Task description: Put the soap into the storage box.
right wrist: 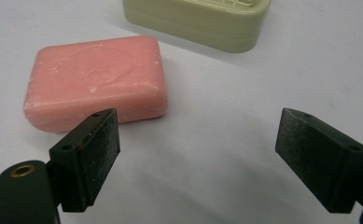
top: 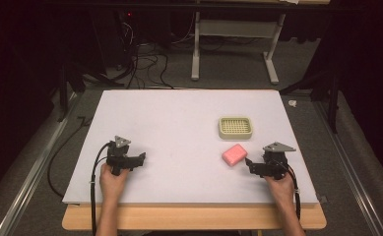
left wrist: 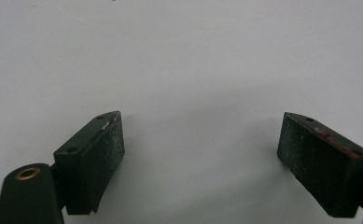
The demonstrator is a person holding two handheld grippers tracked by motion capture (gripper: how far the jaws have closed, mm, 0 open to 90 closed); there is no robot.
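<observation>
Soap (top: 235, 155), pink rectangular bar, lies flat on the white worktop (top: 179, 128) in its right half, nearer the front edge than the back, just in front of the pale green soap dish (top: 235, 127) and apart from it. Probably stiff, fairly light, smooth and maybe slippery; corners rounded, surface scuffed. Best hold judged across the 2 long sides, mid-length. Long axis runs diagonally, from front-left toward back-right of the worktop. Right tongs (top: 250, 164) sit just right of the bar near the front edge, jaws wide apart, holding nothing; in the right gripper view the bar lies just past the left jaw. Left tongs (top: 139, 158) rest over the front-left area, jaws wide apart, empty.
</observation>
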